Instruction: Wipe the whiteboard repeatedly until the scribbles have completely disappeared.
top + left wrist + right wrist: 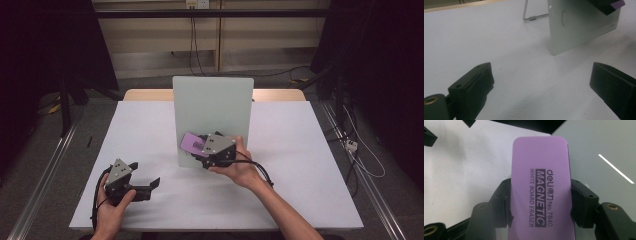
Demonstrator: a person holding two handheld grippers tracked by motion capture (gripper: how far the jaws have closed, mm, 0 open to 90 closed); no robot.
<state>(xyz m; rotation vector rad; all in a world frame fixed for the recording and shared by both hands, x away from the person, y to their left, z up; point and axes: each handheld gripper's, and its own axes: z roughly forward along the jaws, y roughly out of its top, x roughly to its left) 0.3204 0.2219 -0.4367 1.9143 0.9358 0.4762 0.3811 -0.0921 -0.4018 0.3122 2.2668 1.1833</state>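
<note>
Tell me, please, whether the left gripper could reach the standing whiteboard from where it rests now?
Probably yes: the left gripper is open, and only bare table lies between it and the whiteboard, though the right gripper holds the eraser against its front.

One purple whiteboard eraser (540, 192) is here, printed with black lettering, pressed against the front of the board. One pale upright whiteboard (212, 117) stands mid-surface on one wire prop (529, 15) behind it. There are two claws: the right claw (202, 150) in front of the board, clamped on the eraser, and the left claw (145, 182) down and to the left of the board, jaws spread. One white surface (300, 165) carries the board. Two hands, one per claw.
</note>
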